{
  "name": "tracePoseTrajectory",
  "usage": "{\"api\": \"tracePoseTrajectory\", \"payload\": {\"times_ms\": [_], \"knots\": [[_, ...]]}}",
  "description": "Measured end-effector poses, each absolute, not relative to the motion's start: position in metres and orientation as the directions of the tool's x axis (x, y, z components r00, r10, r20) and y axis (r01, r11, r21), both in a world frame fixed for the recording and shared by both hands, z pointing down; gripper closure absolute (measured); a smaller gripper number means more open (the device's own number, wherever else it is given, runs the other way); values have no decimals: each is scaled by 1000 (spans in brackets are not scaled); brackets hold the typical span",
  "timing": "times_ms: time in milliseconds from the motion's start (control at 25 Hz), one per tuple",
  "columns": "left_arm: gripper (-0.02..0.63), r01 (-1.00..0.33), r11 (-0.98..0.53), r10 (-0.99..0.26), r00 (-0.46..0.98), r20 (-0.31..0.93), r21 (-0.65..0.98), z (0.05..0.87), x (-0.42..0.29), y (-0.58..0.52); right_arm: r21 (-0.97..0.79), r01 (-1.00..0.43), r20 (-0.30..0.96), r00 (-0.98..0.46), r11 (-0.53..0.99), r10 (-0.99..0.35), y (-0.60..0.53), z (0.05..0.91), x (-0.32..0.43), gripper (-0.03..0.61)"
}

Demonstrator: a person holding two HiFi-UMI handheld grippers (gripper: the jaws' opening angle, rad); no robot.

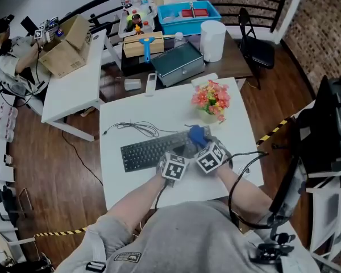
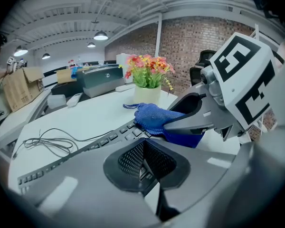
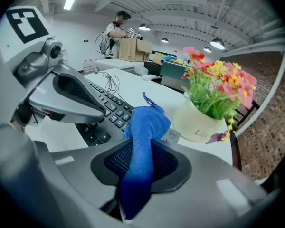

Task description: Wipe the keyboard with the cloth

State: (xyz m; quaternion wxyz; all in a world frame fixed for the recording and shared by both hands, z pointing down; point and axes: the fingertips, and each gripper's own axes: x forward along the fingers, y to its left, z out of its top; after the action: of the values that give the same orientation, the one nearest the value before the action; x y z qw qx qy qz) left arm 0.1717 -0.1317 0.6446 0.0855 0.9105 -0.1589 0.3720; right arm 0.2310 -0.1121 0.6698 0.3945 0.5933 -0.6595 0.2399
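A black keyboard [image 1: 148,152] lies on the white table [image 1: 131,110], its cable [image 1: 137,128] coiled behind it. My right gripper [image 1: 200,142] is shut on the blue cloth [image 1: 197,134], which sits over the keyboard's right end. In the right gripper view the cloth [image 3: 145,132] runs between the pads of that gripper [image 3: 143,148], above the keys [image 3: 109,110]. My left gripper [image 1: 181,152] sits close beside it over the keyboard. In its own view the left gripper [image 2: 143,151] has its pads together with nothing between them; keys [image 2: 109,139] and the cloth [image 2: 154,118] lie just ahead.
A pot of flowers [image 1: 212,101] stands just behind the keyboard's right end. Further back sit a grey metal box [image 1: 179,64], a white roll [image 1: 212,40] and a blue bin [image 1: 187,16]. A person [image 1: 11,50] works at a cardboard box [image 1: 65,45] at the far left.
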Motion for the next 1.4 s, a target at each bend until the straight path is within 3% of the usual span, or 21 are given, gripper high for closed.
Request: {"api": "tracePoseTrajectory", "payload": {"times_ms": [200,440,720,1040,1200,1400], "knots": [[620,-333,-942,-207,683,700,46,644,190,-121,160,-972,813,30,172,-582,-100,672,245,466],[620,-388,-921,-260,669,696,30,638,160,-141,166,-963,804,6,214,-594,-115,661,223,466],[620,-548,-836,-401,622,673,8,635,69,-184,162,-900,785,-131,404,-605,-159,652,120,466],[620,-732,-681,-521,485,703,1,647,-82,-220,128,-775,767,-319,619,-557,-206,659,-40,466],[620,-768,-641,-538,440,719,-9,652,-128,-228,116,-736,767,-360,667,-532,-219,664,-91,466],[620,-757,-654,-511,443,737,1,659,-136,-227,116,-736,770,-358,667,-528,-220,672,-102,466]]}}
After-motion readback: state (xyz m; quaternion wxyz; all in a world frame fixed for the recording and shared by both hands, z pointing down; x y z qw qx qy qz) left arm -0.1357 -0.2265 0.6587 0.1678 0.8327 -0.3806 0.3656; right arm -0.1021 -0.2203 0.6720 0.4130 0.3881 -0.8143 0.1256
